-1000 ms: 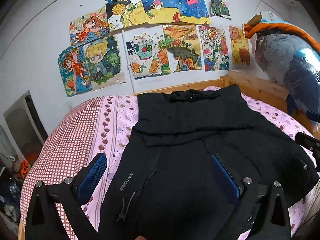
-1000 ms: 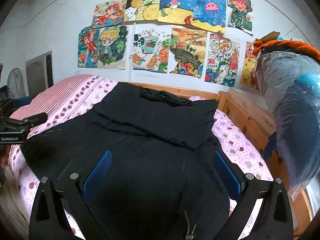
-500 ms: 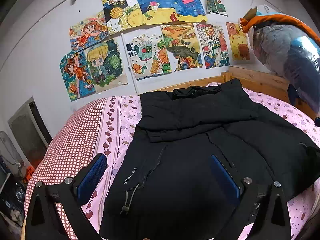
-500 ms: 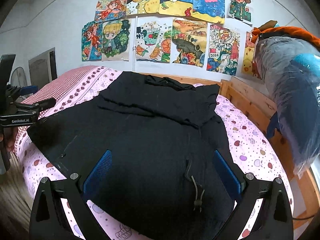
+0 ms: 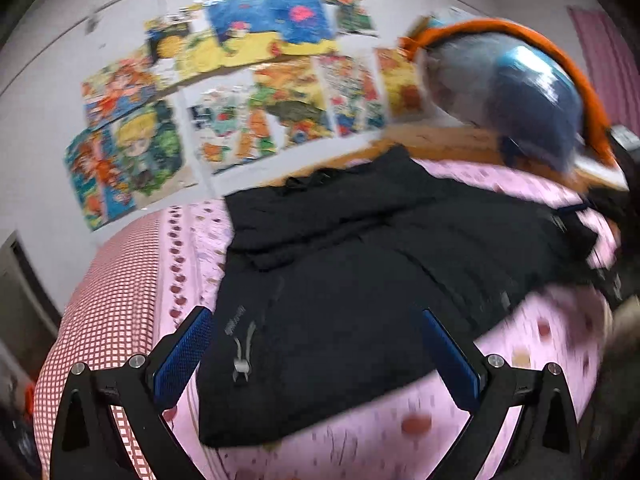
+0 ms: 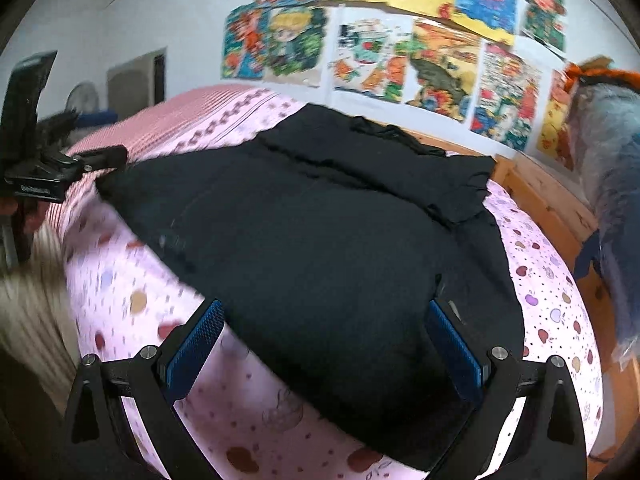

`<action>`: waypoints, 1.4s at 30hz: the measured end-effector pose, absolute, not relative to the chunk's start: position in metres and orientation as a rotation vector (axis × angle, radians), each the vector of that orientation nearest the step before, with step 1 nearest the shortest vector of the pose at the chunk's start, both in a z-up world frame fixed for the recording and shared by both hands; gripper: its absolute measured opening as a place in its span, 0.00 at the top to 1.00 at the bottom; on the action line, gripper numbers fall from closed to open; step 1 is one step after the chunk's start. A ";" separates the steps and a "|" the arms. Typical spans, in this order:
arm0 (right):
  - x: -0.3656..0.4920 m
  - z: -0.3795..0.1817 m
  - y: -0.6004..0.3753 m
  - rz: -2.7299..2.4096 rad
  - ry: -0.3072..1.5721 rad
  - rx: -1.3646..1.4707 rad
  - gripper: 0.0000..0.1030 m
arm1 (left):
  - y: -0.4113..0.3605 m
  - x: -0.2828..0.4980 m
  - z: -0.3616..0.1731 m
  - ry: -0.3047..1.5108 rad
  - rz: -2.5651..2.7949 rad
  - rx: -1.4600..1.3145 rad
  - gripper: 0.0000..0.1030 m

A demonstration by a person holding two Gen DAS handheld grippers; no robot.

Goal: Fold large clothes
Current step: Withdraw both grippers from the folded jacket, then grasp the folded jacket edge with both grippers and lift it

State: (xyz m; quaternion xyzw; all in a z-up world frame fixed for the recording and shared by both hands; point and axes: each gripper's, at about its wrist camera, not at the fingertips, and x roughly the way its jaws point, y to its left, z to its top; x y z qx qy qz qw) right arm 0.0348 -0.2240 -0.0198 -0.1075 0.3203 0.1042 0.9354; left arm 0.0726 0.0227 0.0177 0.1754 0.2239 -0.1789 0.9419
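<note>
A large black jacket [image 5: 360,264] lies spread on the pink bed, its top part folded down near the headboard; it also shows in the right wrist view [image 6: 320,248]. My left gripper [image 5: 316,350] is open and empty, above the jacket's near hem by the drawcord toggle [image 5: 241,366]. My right gripper [image 6: 324,340] is open and empty, above the near hem on the other side. The left gripper also appears at the far left of the right wrist view [image 6: 40,176]. Both views are blurred by motion.
The bed has a pink spotted sheet [image 6: 552,300] and a red checked part [image 5: 112,300]. A wooden bed frame [image 6: 548,196] runs along the right. A bagged bundle [image 5: 516,92] hangs at right. Drawings [image 6: 384,32] cover the wall.
Both grippers have drawn back toward the bed's near edge, so more pink sheet shows below the jacket's hem. The jacket has not moved. Both grippers stay open.
</note>
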 end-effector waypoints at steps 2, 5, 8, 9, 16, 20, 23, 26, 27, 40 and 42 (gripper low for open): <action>0.031 -0.024 -0.220 0.216 0.665 -0.253 0.05 | 0.023 0.071 0.009 0.488 -0.412 0.376 0.00; 0.028 -0.028 -0.215 0.217 0.689 -0.270 0.05 | 0.018 0.067 -0.003 0.540 -0.499 0.411 0.00; 0.024 -0.029 -0.213 0.192 0.692 -0.296 0.05 | 0.008 0.064 -0.014 0.547 -0.507 0.518 0.00; 0.025 -0.029 -0.213 0.181 0.692 -0.308 0.05 | 0.006 0.064 -0.019 0.540 -0.492 0.563 0.00; 0.020 -0.035 -0.215 0.021 0.702 -0.373 0.05 | 0.004 0.086 -0.040 0.521 -0.269 0.669 0.00; 0.014 -0.039 -0.222 -0.104 0.660 -0.421 0.05 | 0.002 0.089 -0.038 0.454 -0.155 0.687 0.00; 0.016 -0.041 -0.228 -0.162 0.655 -0.454 0.05 | 0.000 0.090 -0.037 0.425 -0.106 0.707 0.00; 0.019 -0.036 -0.232 -0.201 0.632 -0.478 0.05 | 0.000 0.092 -0.034 0.398 -0.074 0.721 0.00; 0.018 -0.033 -0.232 -0.207 0.616 -0.486 0.05 | 0.001 0.093 -0.033 0.386 -0.055 0.724 0.03; 0.012 -0.015 -0.209 -0.149 0.468 -0.525 0.79 | -0.005 0.100 -0.028 0.347 -0.094 0.725 0.85; 0.015 -0.010 -0.211 -0.147 0.449 -0.475 0.84 | -0.003 0.101 -0.022 0.355 -0.109 0.677 0.89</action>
